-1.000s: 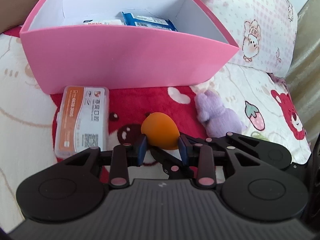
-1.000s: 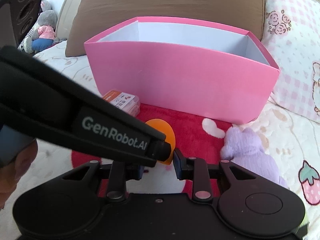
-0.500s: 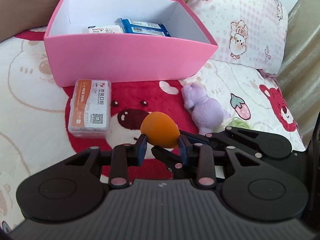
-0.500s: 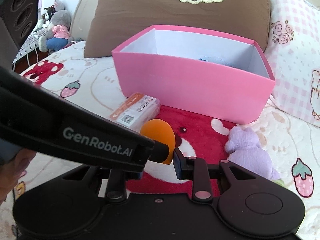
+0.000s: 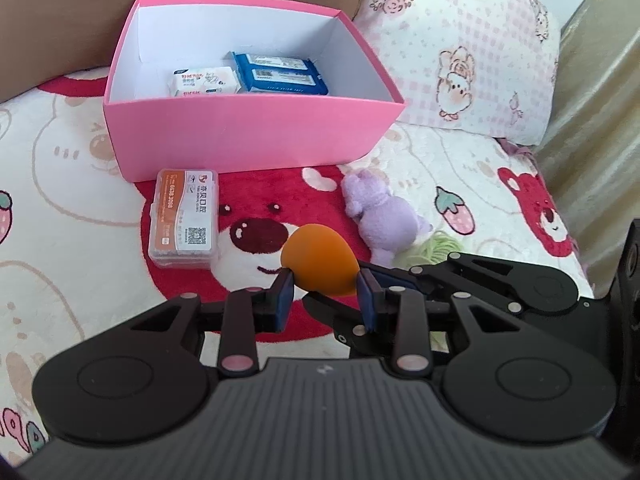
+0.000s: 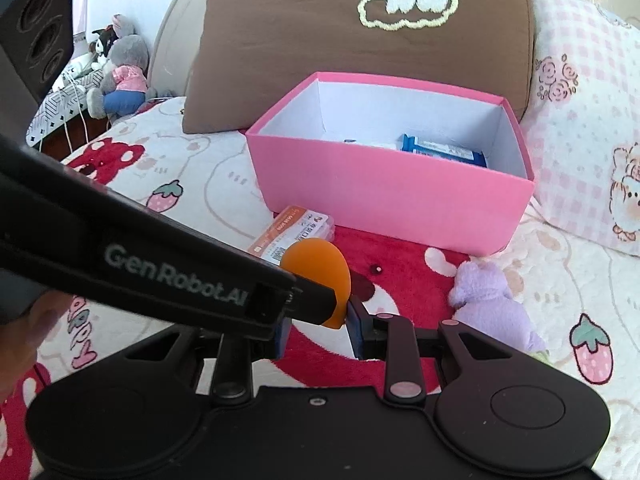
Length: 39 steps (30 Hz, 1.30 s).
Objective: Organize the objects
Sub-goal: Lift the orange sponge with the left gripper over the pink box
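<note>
the scene sits on a bed covered by a cartoon bear blanket [image 5: 80,200]. at the far left of the left wrist view, bare blanket. next, a clear plastic case with an orange label [image 5: 185,218] lies flat, just in front of the pink box [image 5: 248,132], near its left corner. the box is open-topped with white inner walls; inside lie a white tissue pack [image 5: 202,82] and, touching it on the right, a blue wipes pack [image 5: 280,74].

in the middle, the left tool [image 5: 325,295] grips an orange teardrop makeup sponge [image 5: 320,264] between its blue pads, narrow end pointing up-left, lifted clear of the blanket and short of the box. right of it a lilac plush toy [image 5: 380,220] lies on the blanket, with a green hair tie [image 5: 436,248] beside it. further right, a pink checked pillow [image 5: 460,48].

in the right wrist view, the left tool's black arm crosses from the left, with the sponge [image 6: 320,268] at its tip. the right tool [image 6: 316,330] sits just below the sponge, its jaws narrowly apart and holding nothing. behind the box [image 6: 384,196] leans a brown cushion [image 6: 360,40].
</note>
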Each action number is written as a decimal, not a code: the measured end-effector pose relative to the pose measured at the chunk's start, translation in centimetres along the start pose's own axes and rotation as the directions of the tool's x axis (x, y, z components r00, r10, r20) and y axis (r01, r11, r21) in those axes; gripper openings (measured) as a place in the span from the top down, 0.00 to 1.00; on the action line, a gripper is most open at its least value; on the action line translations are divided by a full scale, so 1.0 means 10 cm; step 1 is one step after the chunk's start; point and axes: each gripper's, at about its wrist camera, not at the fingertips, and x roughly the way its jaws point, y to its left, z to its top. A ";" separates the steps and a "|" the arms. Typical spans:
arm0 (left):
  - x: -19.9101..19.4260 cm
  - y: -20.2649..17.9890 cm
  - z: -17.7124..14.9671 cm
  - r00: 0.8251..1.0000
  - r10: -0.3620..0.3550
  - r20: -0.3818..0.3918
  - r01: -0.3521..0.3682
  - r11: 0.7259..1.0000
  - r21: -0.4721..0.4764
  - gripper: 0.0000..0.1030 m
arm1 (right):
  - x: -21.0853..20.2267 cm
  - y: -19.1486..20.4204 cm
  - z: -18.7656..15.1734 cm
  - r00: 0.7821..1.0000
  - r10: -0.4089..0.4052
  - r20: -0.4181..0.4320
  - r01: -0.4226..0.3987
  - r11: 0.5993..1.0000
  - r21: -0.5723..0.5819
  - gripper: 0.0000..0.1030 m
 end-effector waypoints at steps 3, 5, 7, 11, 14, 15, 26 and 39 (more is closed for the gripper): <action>-0.08 -0.02 0.01 1.000 -0.013 0.004 0.013 1.000 0.011 0.68 | -0.04 -0.02 0.08 1.000 0.003 0.009 -0.003 1.000 -0.014 0.67; -0.13 -0.05 0.02 1.000 -0.016 0.009 0.016 1.000 0.019 0.68 | -0.11 -0.01 0.10 1.000 0.004 0.015 -0.004 1.000 -0.024 0.67; -0.18 -0.06 0.04 1.000 -0.018 0.016 0.018 1.000 0.019 0.68 | -0.13 0.01 0.13 1.000 -0.003 0.029 0.005 0.999 -0.039 0.67; -0.24 -0.08 0.09 0.999 -0.013 0.032 0.013 1.000 0.001 0.68 | -0.16 0.07 0.19 0.998 -0.020 0.052 0.024 0.998 -0.066 0.67; -0.27 -0.09 0.13 0.999 -0.009 0.045 0.009 1.000 -0.002 0.68 | -0.17 0.06 0.25 0.998 -0.026 0.061 0.031 0.997 -0.069 0.67; -0.27 -0.09 0.15 0.999 -0.010 0.048 0.010 1.000 -0.004 0.68 | -0.18 0.06 0.27 0.997 -0.029 0.067 0.033 0.997 -0.074 0.67; -0.44 -0.15 0.33 0.998 -0.029 0.059 0.026 0.999 0.045 0.68 | -0.30 0.03 0.45 0.996 -0.019 0.088 0.030 0.993 -0.116 0.68; -0.61 -0.08 0.57 0.995 -0.068 0.075 0.064 0.997 0.042 0.68 | -0.32 -0.04 0.68 0.996 0.028 0.086 -0.018 0.993 -0.114 0.69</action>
